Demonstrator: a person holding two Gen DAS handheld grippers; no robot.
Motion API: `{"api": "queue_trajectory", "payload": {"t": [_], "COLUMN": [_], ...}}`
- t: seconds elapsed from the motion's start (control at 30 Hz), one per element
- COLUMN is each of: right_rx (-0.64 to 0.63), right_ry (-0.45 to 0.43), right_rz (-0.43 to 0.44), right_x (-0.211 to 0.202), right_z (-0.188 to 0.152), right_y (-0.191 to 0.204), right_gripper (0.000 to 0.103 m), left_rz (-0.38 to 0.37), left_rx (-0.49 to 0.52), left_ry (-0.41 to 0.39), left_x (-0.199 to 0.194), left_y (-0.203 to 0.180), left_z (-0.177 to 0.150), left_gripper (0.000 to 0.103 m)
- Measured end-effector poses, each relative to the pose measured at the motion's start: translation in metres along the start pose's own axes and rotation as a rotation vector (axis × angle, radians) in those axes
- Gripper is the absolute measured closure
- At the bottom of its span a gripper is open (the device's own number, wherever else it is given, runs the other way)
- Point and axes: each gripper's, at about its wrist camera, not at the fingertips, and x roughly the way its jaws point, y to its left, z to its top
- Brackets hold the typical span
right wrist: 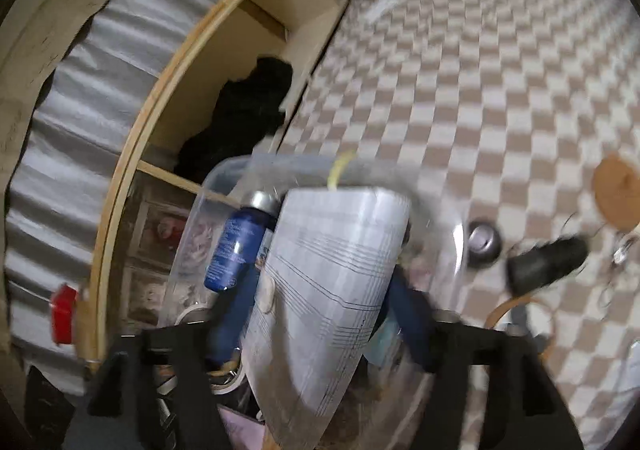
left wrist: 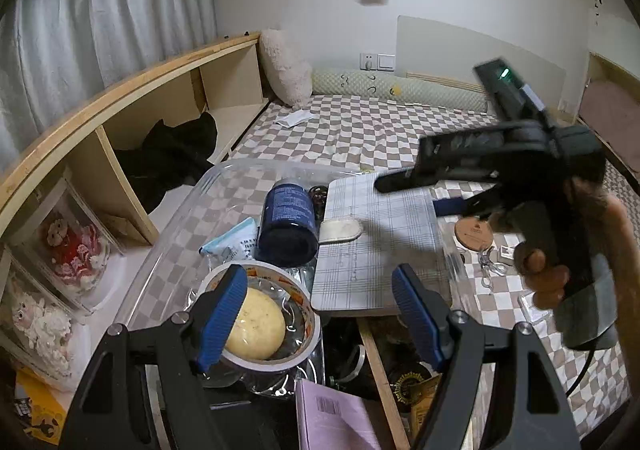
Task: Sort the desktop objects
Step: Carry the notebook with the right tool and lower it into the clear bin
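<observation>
A tape roll (left wrist: 262, 320), blue bottle (left wrist: 287, 220) and plaid board (left wrist: 380, 242) crowd the bin (left wrist: 180, 234) (clear plastic); left claw (left wrist: 320, 314) and right claw (right wrist: 320, 314) both spread, angled down.

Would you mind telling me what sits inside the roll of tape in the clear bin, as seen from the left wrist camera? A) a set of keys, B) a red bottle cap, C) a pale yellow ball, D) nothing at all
C: in the left wrist view a pale yellow ball rests in the hole of the roll of tape, inside the clear bin.
</observation>
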Motion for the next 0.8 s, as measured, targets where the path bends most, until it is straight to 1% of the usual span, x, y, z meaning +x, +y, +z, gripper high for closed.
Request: {"api": "queue_trajectory", "payload": {"t": [0.17, 0.2, 0.23, 0.27, 0.3, 0.37, 0.4, 0.43, 0.47, 0.5, 0.53, 0.57, 0.67, 0.8], "right_rx": [-0.121, -0.148, -0.183, -0.222, -0.260, -0.311, -0.333, -0.346, -0.345, -0.334, -0.321, -0.316, -0.323, -0.329], "right_ry": [-0.094, -0.103, -0.111, -0.119, -0.126, -0.129, -0.130, -0.118, -0.100, -0.079, -0.057, -0.042, -0.005, -0.025], "right_rz": [-0.084, -0.101, -0.118, -0.133, -0.148, -0.146, -0.142, -0.122, -0.101, -0.076, -0.045, -0.034, -0.074, -0.105], "right_x": [-0.040, -0.043, -0.046, -0.048, -0.050, -0.051, -0.051, -0.051, -0.048, -0.045, -0.041, -0.036, -0.018, -0.016], "right_z": [-0.002, -0.004, -0.007, -0.012, -0.016, -0.027, -0.032, -0.037, -0.039, -0.040, -0.041, -0.042, -0.047, -0.052], "right_y": [0.017, 0.020, 0.025, 0.029, 0.034, 0.040, 0.043, 0.045, 0.046, 0.046, 0.045, 0.045, 0.044, 0.040], "right_gripper": [0.028, 0.028, 0.028, 0.028, 0.028, 0.028, 0.032, 0.057, 0.073, 0.075, 0.081, 0.085, 0.086, 0.086], "left_rz": [-0.005, -0.006, -0.005, 0.001, 0.011, 0.025, 0.026, 0.023, 0.018, 0.016, 0.016, 0.018, 0.027, 0.031], "left_rx": [-0.004, -0.009, -0.013, -0.017, -0.023, -0.034, -0.040, -0.050, -0.062, -0.071, -0.079, -0.085, -0.086, -0.093], "left_ry": [-0.002, -0.004, -0.008, -0.015, -0.026, -0.045, -0.048, -0.050, -0.050, -0.049, -0.049, -0.051, -0.064, -0.077], "left_x": [-0.005, -0.008, -0.010, -0.013, -0.016, -0.022, -0.024, -0.026, -0.028, -0.030, -0.031, -0.033, -0.040, -0.049], "left_y": [-0.003, -0.004, -0.004, -0.005, -0.005, -0.006, -0.006, -0.005, -0.004, -0.003, -0.003, -0.003, -0.002, -0.001], "left_z": [-0.002, -0.003, -0.004, -0.005, -0.006, -0.007, -0.007, -0.007, -0.007, -0.007, -0.007, -0.007, -0.008, -0.011], "left_gripper": [0.028, 0.026, 0.022, 0.010, 0.004, 0.004, 0.004, 0.004, 0.004, 0.004, 0.004, 0.004, 0.004, 0.004]}}
